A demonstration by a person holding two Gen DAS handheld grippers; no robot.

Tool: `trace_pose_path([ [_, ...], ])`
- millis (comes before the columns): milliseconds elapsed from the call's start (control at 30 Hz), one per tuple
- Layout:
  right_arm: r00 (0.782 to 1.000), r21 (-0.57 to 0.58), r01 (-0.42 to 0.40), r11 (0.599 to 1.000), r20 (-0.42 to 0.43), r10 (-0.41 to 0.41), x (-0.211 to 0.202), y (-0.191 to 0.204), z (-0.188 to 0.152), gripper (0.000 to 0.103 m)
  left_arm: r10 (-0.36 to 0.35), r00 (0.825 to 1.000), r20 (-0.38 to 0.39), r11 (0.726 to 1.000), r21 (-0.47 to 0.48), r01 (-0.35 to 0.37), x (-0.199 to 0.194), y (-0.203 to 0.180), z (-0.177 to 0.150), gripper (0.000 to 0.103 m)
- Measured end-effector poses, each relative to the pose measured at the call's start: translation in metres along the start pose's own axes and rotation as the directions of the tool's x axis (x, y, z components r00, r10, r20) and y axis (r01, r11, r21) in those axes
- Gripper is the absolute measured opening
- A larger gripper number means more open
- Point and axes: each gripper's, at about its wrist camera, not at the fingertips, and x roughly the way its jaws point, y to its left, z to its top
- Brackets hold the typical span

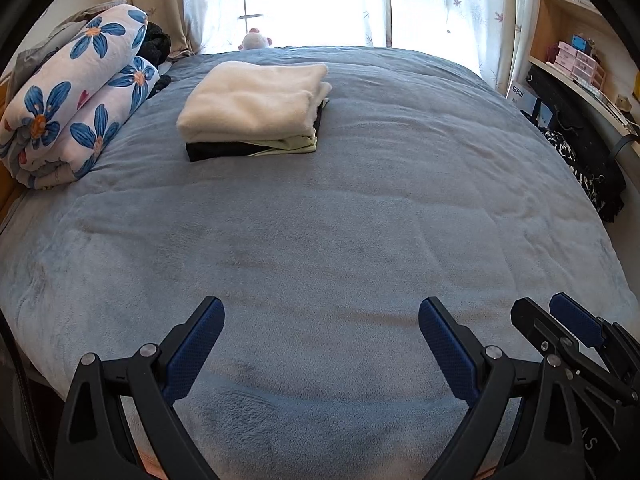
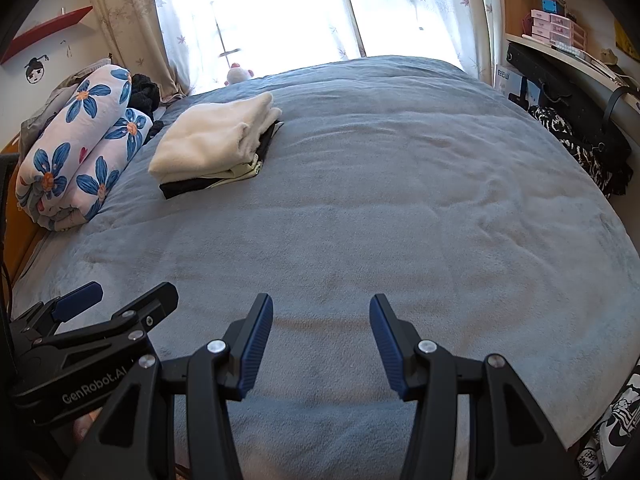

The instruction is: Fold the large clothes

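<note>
A stack of folded clothes (image 1: 252,108) lies on the far left part of the bed: a cream fleece piece on top, a pale green one and a black one under it. In the right wrist view the same stack (image 2: 218,146) sits far ahead to the left. My left gripper (image 1: 320,312) hovers over the near part of the blue-grey bed cover (image 1: 340,220), open wide with nothing between its fingers. My right gripper (image 2: 321,308) hangs beside it, open too and holding nothing. Each gripper shows at the edge of the other's view: the right gripper (image 1: 560,320) and the left gripper (image 2: 100,300).
A rolled quilt with blue flowers (image 1: 76,96) lies along the bed's left edge. A small plush toy (image 1: 254,39) sits by the bright curtained window. Shelves with boxes (image 1: 576,60) and dark bags (image 1: 576,152) stand to the right of the bed. A patterned cloth (image 2: 612,420) shows at the lower right.
</note>
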Motion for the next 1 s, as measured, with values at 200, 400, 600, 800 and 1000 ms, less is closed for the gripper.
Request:
trace_pose_path([
  [200, 1.0, 0.001, -0.001, 1.0, -0.002, 0.001, 0.0005, -0.001, 0.0003, 0.051, 0.001, 1.0, 0.0, 1.0, 0.003, -0.001, 0.0015, -0.0002, 0.0002, 0.097],
  [400, 1.0, 0.0, 0.0, 1.0, -0.001, 0.0, 0.0006, -0.0013, 0.0003, 0.051, -0.001, 1.0, -0.005, 1.0, 0.002, 0.001, 0.0026, 0.0005, 0.0005, 0.097],
  [600, 1.0, 0.0, 0.001, 1.0, -0.002, -0.001, 0.0006, -0.0012, 0.0005, 0.051, -0.001, 1.0, -0.009, 1.0, 0.006, 0.001, 0.0037, 0.0023, -0.0008, 0.097],
  [800, 1.0, 0.0, 0.002, 1.0, -0.004, -0.002, 0.0016, -0.0024, -0.0002, 0.051, 0.001, 1.0, -0.012, 1.0, 0.008, -0.001, 0.0041, 0.0019, -0.0014, 0.097],
  [1000, 1.0, 0.001, 0.001, 1.0, -0.005, -0.001, 0.0018, -0.0027, -0.0002, 0.051, 0.001, 1.0, -0.014, 1.0, 0.008, -0.001, 0.0046, 0.002, -0.0015, 0.097],
])
